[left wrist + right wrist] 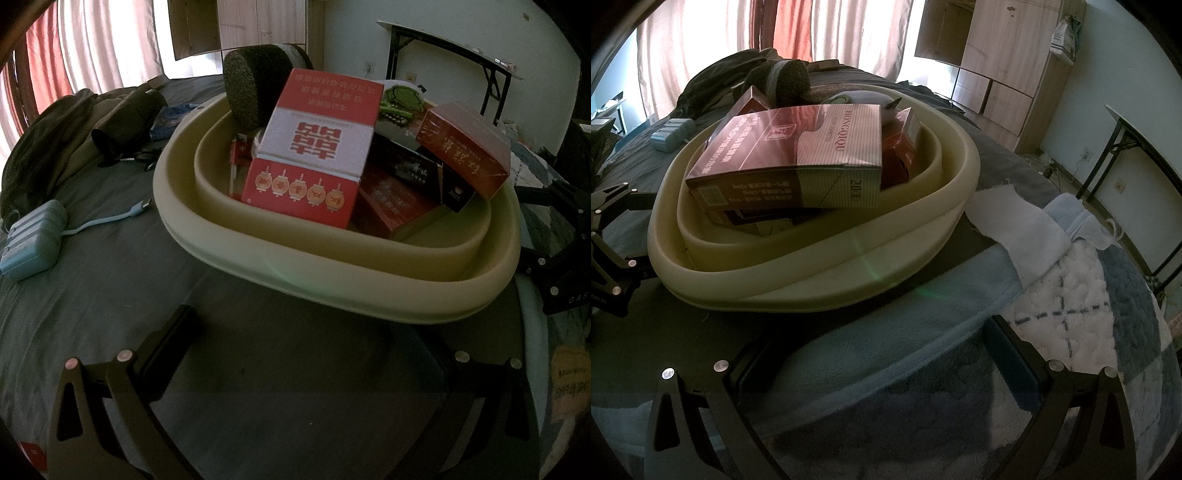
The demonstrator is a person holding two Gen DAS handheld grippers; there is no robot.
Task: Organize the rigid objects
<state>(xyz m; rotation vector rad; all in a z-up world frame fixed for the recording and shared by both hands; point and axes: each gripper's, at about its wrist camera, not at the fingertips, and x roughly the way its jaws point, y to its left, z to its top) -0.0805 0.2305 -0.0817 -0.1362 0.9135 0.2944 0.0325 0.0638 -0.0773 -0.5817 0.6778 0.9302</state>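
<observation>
A cream oval basin point(332, 291) sits on the bed and holds several boxes. In the left wrist view a red-and-white box with lanterns point(314, 155) leans upright in it, beside dark red boxes point(465, 147) and a dark sponge-like roll point(255, 85). In the right wrist view the basin point(820, 266) holds a large maroon-and-white carton point(798, 158) on top. My left gripper point(306, 354) is open and empty, just in front of the basin. My right gripper point(882, 354) is open and empty, over the blanket before the basin.
A blue power bank point(33, 240) with a cable lies left on the grey sheet. Dark clothing point(81, 136) is piled at the back left. A white cloth point(1015, 221) and a blue-white blanket point(1082, 314) lie right of the basin. A folding table point(450, 51) stands by the wall.
</observation>
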